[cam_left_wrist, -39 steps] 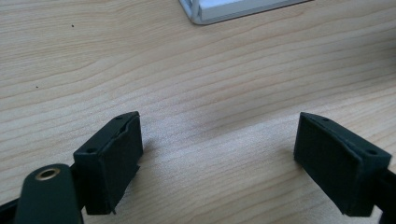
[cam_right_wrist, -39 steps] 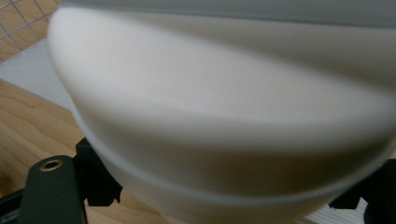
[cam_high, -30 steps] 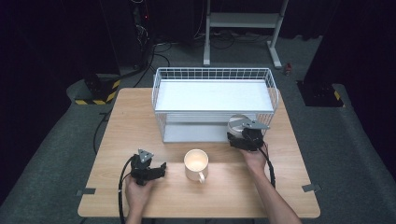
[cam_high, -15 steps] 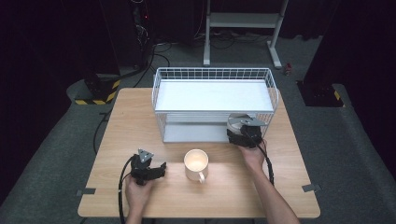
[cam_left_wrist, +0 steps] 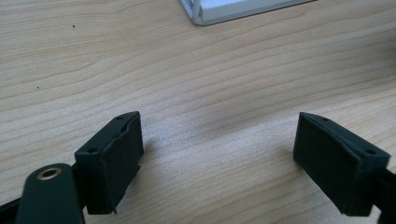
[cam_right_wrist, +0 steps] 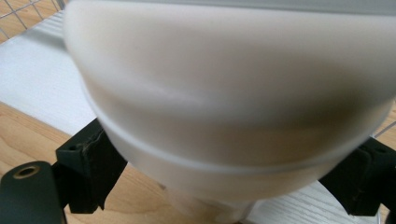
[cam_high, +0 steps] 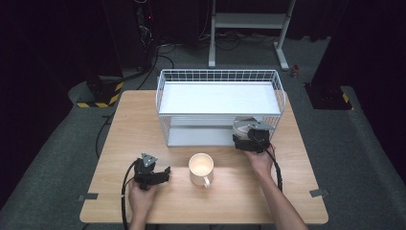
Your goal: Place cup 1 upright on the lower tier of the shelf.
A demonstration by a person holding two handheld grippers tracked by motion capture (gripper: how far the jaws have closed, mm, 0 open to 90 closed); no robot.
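1. Left gripper (cam_high: pixel 164 171): we list it at the bench's (cam_high: pixel 134 124) near left, held in a hand (cam_high: pixel 142 194). Its jaws are wide apart over bare wood, with nothing between them.

2. Mug (cam_high: pixel 201 167): cream, upright on the bench near the middle. Its handle faces the near edge. It stands to the right of the left gripper and apart from it.

3. Wire rack (cam_high: pixel 220 72): white, at the back of the bench, with a white upper shelf and a lower shelf (cam_right_wrist: pixel 32 79).

4. Right gripper (cam_high: pixel 246 135): we place it at the rack's front right corner, level with the lower shelf. Its jaws have just been opening and now stand spread on either side of item 5.

5. White bowl (cam_right_wrist: pixel 224 116): rounded and close to the camera in the right gripper view, between the right gripper's jaws over the lower shelf's front edge. We cannot tell whether the pads touch it.
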